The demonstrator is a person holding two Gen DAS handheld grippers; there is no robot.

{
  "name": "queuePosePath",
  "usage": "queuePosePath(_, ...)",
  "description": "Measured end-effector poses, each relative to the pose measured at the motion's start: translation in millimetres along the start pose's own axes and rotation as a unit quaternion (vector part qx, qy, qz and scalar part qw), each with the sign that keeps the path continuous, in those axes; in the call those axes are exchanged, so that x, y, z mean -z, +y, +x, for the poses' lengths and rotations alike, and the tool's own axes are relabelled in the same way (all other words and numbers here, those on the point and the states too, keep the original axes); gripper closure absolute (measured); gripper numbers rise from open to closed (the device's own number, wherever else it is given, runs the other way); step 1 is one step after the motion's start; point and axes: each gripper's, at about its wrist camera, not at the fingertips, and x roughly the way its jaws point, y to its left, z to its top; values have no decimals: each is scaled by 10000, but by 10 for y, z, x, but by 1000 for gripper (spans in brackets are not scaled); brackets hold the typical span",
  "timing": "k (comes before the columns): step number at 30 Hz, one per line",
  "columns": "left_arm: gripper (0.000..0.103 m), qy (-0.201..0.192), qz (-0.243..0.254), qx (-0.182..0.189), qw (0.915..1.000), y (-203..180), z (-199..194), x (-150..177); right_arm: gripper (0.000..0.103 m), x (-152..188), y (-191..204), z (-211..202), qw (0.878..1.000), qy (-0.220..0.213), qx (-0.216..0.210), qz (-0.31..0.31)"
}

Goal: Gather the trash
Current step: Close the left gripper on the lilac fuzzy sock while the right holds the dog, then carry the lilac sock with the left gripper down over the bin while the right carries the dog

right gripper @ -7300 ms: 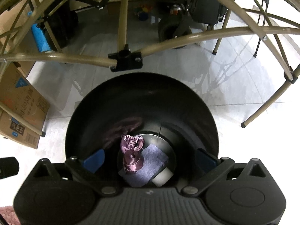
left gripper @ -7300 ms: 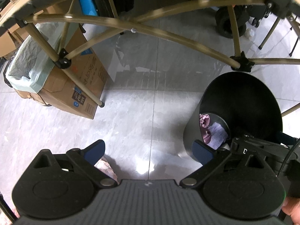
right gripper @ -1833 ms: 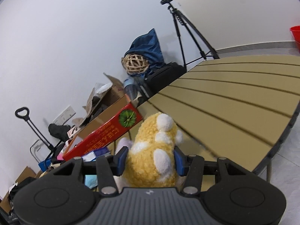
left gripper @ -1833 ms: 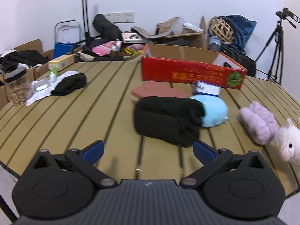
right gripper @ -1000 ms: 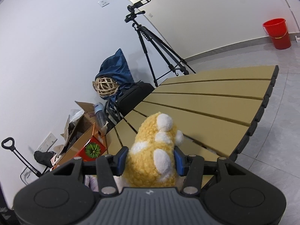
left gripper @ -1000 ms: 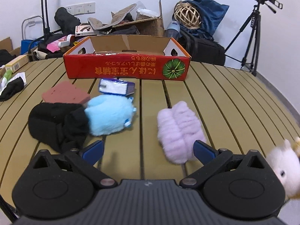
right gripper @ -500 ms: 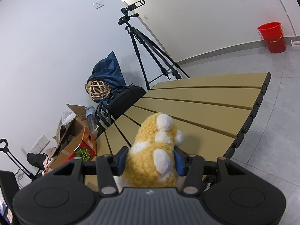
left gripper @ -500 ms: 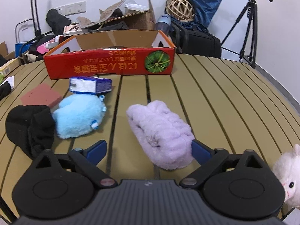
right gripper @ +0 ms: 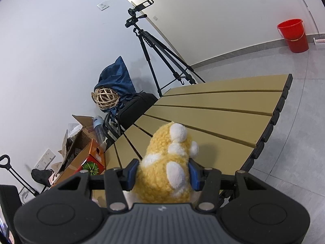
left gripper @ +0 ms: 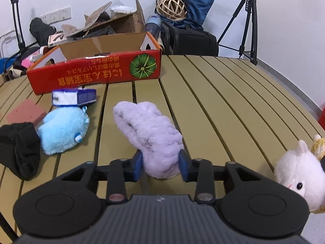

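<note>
Left wrist view, from its left edge across: a black cloth (left gripper: 19, 142), a blue plush (left gripper: 63, 132) and a small blue carton (left gripper: 74, 97) lie on the slatted surface (left gripper: 223, 105) before a red cardboard box (left gripper: 95, 75); at centre the left gripper (left gripper: 160, 163) has just been closing, and its fingers (left gripper: 138, 162) now press the near end of the lilac plush slipper (left gripper: 148, 134), most of which lies on the slats. Lifting it straight up should stop the far end dragging into the blue plush. Right wrist view: the right gripper (right gripper: 162, 174) is clamped on a yellow plush toy (right gripper: 168, 164) above the surface's edge; a level hold suits it.
</note>
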Motion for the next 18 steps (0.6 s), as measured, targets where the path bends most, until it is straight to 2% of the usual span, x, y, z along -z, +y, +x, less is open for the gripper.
queuePosePath(9,72,-108,50,-137,9998,77,-184,24,54,-5,-5,-28,9999,30,-122,21)
queuePosePath(18,72,-349,139,-323,9988,258,-629,118,54,67,57,-122,9992,155,-349,-69)
